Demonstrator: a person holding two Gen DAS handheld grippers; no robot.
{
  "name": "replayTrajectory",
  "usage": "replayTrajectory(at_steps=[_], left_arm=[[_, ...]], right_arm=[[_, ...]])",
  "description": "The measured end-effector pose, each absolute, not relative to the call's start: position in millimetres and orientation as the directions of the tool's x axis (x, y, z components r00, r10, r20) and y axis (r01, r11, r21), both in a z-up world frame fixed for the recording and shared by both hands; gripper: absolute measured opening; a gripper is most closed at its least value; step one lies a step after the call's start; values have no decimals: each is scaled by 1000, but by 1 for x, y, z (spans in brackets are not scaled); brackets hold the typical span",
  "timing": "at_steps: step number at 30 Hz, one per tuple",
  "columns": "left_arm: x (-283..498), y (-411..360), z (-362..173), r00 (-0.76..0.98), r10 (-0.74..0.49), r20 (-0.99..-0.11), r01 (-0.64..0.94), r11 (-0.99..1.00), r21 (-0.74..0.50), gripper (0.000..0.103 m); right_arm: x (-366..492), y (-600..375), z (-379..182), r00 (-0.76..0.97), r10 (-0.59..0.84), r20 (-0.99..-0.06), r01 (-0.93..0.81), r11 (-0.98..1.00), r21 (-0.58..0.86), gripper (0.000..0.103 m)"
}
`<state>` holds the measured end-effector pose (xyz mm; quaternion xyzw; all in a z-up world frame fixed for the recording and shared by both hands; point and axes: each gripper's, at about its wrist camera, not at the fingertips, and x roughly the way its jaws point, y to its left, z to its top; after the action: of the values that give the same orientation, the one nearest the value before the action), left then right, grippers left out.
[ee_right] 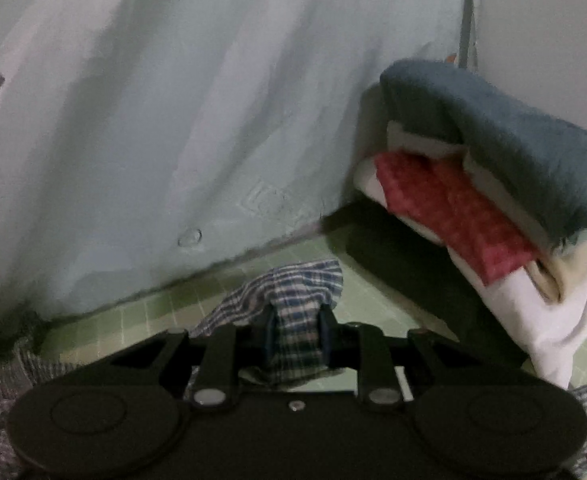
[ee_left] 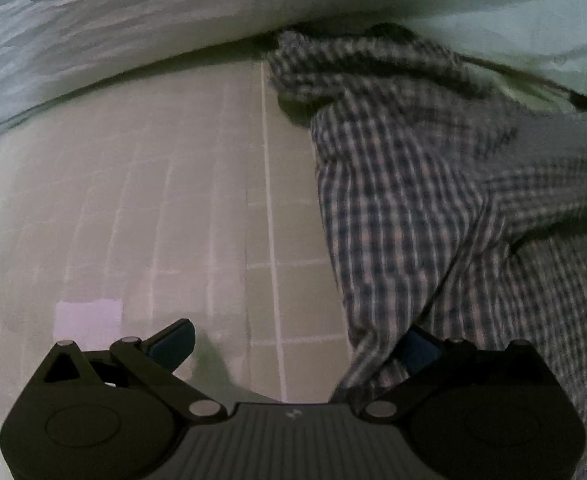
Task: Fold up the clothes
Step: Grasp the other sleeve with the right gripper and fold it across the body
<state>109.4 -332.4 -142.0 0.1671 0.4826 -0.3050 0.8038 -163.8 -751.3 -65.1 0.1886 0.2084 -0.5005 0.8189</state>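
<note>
A blue-and-white checked shirt (ee_left: 413, 184) lies crumpled over the right half of the green grid mat (ee_left: 133, 200). My left gripper (ee_left: 295, 346) stands open just above the mat. Its left finger is over bare mat, and a fold of the shirt drapes against its right finger (ee_left: 419, 350). In the right wrist view, my right gripper (ee_right: 295, 332) is shut on a bunched edge of the checked shirt (ee_right: 293, 288) and holds it lifted off the mat (ee_right: 133, 320). More of the shirt trails at the lower left and right of that view.
A stack of folded clothes (ee_right: 473, 184) stands at the right, with a blue towel on top and red, cream and white pieces below. A pale sheet (ee_right: 173, 100) rises behind the mat as a backdrop. A pale purple patch (ee_left: 87, 318) marks the mat near my left finger.
</note>
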Motion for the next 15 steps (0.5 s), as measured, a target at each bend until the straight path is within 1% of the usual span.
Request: replayTrajectory(at_steps=[6, 11, 15], left_arm=[[148, -333, -126, 285, -438, -853, 594, 779, -201, 103], [184, -344, -114, 266, -528, -807, 519, 783, -341, 103], [216, -364, -114, 256, -574, -778, 508, 764, -397, 102]], right_arm=[[-168, -752, -79, 402, -724, -561, 902, 417, 109, 23], [-170, -755, -85, 396, -715, -576, 905, 411, 111, 23], [-171, -758, -90, 394, -706, -588, 905, 409, 115, 23]])
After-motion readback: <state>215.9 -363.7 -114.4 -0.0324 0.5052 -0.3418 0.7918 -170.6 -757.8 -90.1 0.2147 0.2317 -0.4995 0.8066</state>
